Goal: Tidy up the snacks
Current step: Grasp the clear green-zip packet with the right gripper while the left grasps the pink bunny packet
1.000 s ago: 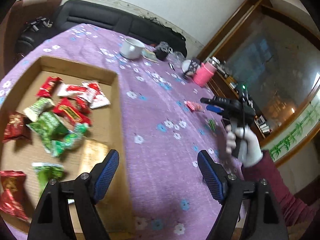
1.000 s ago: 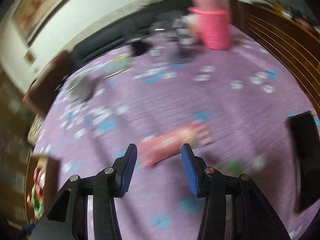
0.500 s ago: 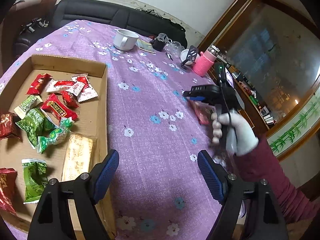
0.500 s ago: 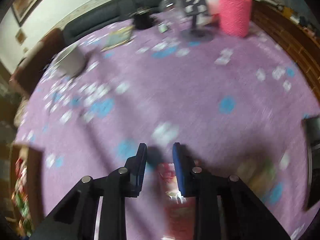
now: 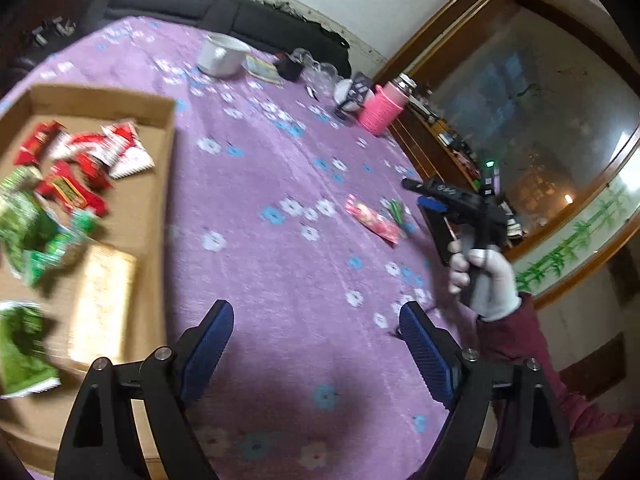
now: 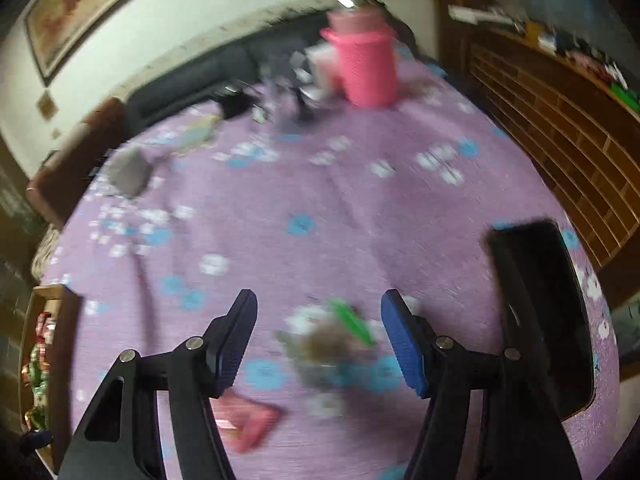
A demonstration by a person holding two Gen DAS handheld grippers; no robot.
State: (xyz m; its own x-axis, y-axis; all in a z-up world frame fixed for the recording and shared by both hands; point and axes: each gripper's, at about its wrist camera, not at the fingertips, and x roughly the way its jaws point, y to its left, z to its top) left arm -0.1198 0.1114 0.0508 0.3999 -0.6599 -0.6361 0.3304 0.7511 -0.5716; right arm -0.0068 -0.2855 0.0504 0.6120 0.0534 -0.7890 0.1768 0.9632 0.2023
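A cardboard tray (image 5: 160, 184) at the left holds several red and green snack packets and a gold one (image 5: 104, 300). A pink snack packet (image 5: 374, 220) lies on the purple cloth, with a small green snack (image 5: 396, 210) beside it. My left gripper (image 5: 316, 344) is open and empty above the cloth near the tray. My right gripper (image 6: 320, 336) is open and empty, with the blurred green snack (image 6: 352, 320) between its fingers below and the pink packet (image 6: 248, 424) at its lower left. The right gripper also shows in the left wrist view (image 5: 436, 196).
A black phone (image 6: 540, 312) lies right of the right gripper. A pink woven cup (image 5: 382, 110), a white mug (image 5: 220, 54), glassware and small items stand at the table's far side. A dark sofa (image 5: 224, 16) is behind, a wooden cabinet (image 6: 560, 120) at right.
The right gripper opened and let go of the pink packet, which now lies on the cloth, and moved right over the green snack. The left gripper shifted slightly.
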